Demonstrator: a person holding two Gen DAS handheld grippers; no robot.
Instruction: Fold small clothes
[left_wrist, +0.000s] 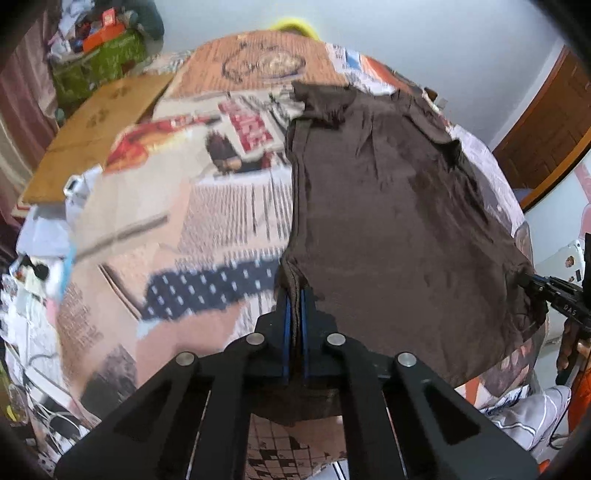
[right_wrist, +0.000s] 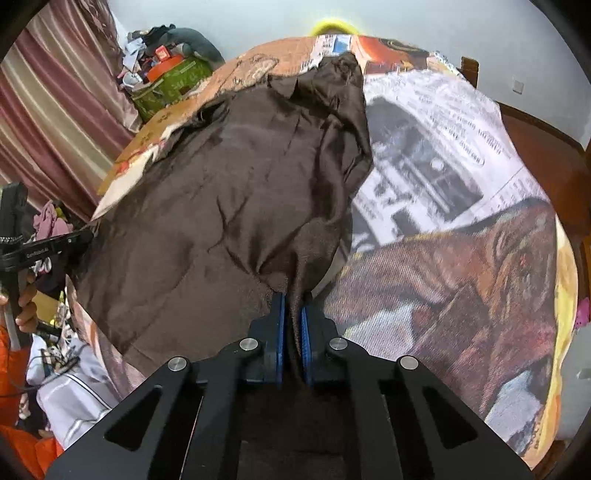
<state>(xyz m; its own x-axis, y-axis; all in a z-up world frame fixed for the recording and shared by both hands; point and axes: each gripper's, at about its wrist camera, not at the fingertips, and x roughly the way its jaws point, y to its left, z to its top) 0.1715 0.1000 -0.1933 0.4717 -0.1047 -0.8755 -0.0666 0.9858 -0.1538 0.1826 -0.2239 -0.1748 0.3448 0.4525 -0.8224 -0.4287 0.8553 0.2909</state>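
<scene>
two grippers, both clamped on the same brown garment (left_wrist: 399, 206), one at each near corner. the left gripper (left_wrist: 295, 295) has its blue pads (left_wrist: 286, 325) squeezed together with a bunched hem of the cloth caught between them, jaws all but closed. over on the other side the right gripper (right_wrist: 293, 306) does the same, its blue pads (right_wrist: 280, 332) pinching a gathered fold of the dark fabric. the garment lies spread on a table covered in newspaper sheets (left_wrist: 229, 206), wrinkled, its far end with the collar up toward the back edge. from the left wrist view the right gripper shows at the cloth's right corner, a hand (left_wrist: 569, 339) behind it. a green box (right_wrist: 170, 81) piled with clutter sits beyond the table, striped curtains (right_wrist: 59, 103) beside it.
</scene>
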